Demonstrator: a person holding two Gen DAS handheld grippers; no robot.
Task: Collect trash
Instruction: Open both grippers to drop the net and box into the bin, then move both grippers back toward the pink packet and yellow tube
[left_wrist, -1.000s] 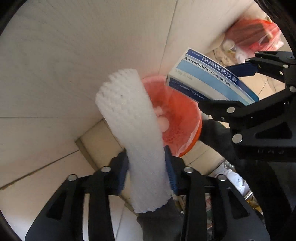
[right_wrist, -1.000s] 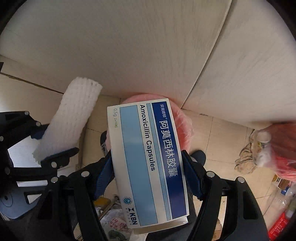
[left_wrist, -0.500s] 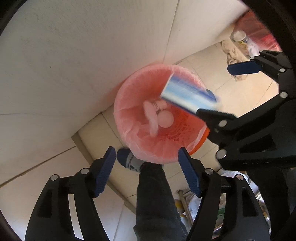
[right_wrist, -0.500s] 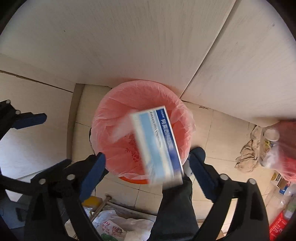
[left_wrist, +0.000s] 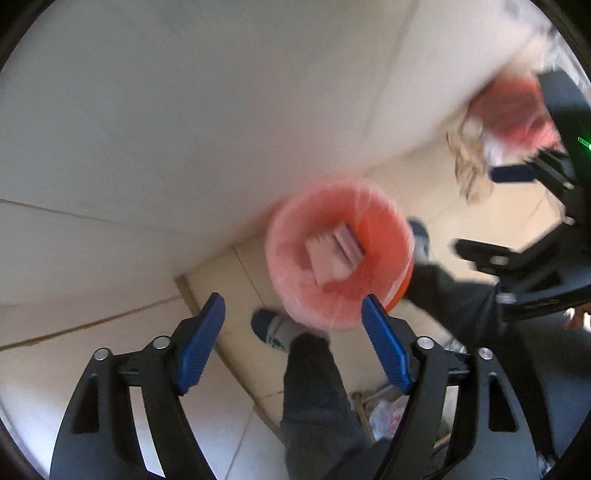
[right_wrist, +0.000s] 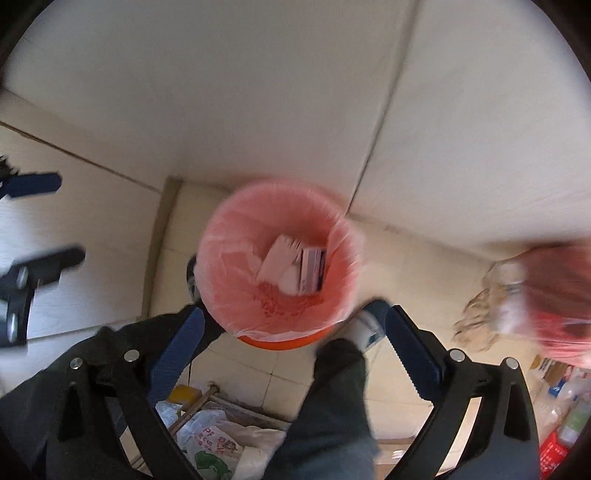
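**Ana:** Both tongs are hanging above the bin with nothing in them. Left tongs (left_wrist: 291, 343) are standing spread wide, blue pads well apart, and right tongs (right_wrist: 291, 350) are gaping just as wide.

**Ben:** And the trash?

**Ana:** It is lying inside the orange bin (right_wrist: 280, 338), in the pink liner (right_wrist: 229, 273). A medicine box (right_wrist: 312, 267) is resting against the far side, with a pale, blurred piece (right_wrist: 279, 262) just beside it. I cannot tell exactly what that piece is.

**Ben:** So the drop step is looking finished?

**Ana:** I am judging it so. The next move is calling for swinging away from the bin and finding another piece, with the tongs open for the approach.

**Ben:** What is lying around?

**Ana:** A red bag (right_wrist: 557, 306) and a beige rag (right_wrist: 487, 314) are sitting on the floor to the right, bottles (right_wrist: 569, 398) near the edge, and a printed plastic bag (right_wrist: 207, 443) low in the right view.

**Ben:** Anything in the way?

**Ana:** The person's legs (right_wrist: 332, 417) and feet are standing close against the bin, and a white wall (right_wrist: 258, 92) is rising right behind it. Both views are blurring, so details are uncertain.
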